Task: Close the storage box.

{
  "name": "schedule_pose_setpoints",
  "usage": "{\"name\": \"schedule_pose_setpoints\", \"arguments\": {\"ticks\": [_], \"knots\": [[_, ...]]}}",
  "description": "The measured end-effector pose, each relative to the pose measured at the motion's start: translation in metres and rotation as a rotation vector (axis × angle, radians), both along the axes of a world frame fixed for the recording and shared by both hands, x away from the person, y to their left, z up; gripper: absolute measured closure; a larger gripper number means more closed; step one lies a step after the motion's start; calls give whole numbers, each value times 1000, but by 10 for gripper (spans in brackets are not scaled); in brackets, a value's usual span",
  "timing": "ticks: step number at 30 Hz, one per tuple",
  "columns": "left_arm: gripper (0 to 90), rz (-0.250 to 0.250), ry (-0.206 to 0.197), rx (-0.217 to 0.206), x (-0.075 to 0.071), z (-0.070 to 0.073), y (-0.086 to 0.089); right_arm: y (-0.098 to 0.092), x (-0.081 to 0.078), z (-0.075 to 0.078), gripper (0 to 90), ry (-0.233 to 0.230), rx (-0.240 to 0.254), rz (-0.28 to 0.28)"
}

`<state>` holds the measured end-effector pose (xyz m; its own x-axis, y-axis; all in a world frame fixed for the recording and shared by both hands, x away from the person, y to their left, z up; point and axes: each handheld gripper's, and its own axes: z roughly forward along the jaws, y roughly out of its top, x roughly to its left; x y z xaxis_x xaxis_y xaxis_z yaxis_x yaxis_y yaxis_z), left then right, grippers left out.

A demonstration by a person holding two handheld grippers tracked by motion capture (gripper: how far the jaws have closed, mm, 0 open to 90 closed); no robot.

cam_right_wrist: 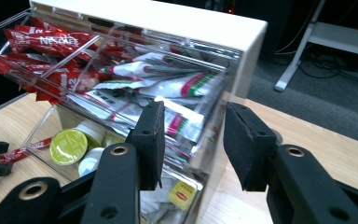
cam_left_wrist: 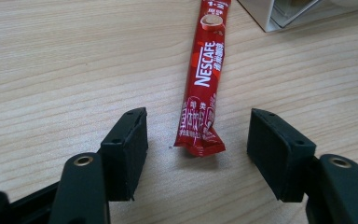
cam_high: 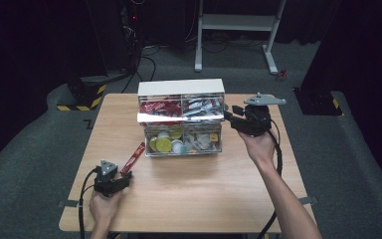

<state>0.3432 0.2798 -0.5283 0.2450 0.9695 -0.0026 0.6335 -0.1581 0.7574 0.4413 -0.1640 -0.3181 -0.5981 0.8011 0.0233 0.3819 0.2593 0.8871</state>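
The left gripper (cam_left_wrist: pixel 198 154) has its jaws spread wide, holding nothing, and low over the wooden table (cam_high: pixel 189 189). Directly between the two pads (cam_left_wrist: pixel 130 149), a little ahead of them, lies the near crimped end of a red Nescafé sachet (cam_left_wrist: pixel 204 79), flat on the wood and touching neither jaw. The stick's long axis runs straight away from this gripper, along the line it points, so the jaws already straddle it across its narrow width; closing on it looks to need only a short push forward. Its far end reaches toward the corner of the clear organiser box (cam_high: pixel 181 119) just beyond. This hand is plainly the nearer one to the sachet. The right gripper (cam_right_wrist: pixel 193 140) is well apart from it, on the box's other side, with its jaws also apart and empty; one pad sits in front of the tilted-open upper drawer (cam_right_wrist: pixel 121 79) full of sachets and the other off the box's end wall. Whether either pad touches the plastic cannot be told.
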Motion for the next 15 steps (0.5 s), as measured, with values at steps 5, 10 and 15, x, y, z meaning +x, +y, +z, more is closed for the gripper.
{"name": "schedule_pose_setpoints", "arguments": {"ticks": [5, 10, 15], "knots": [[380, 1, 2, -1, 0, 0, 0, -15, -4, -3, 577, -1, 9, -23], [378, -1, 3, -1, 0, 0, 0, -31, -8, -8, 574, -2, 17, -49], [377, -2, 3, -1, 0, 0, 0, -42, -11, -15, 572, 7, 20, -74]]}}
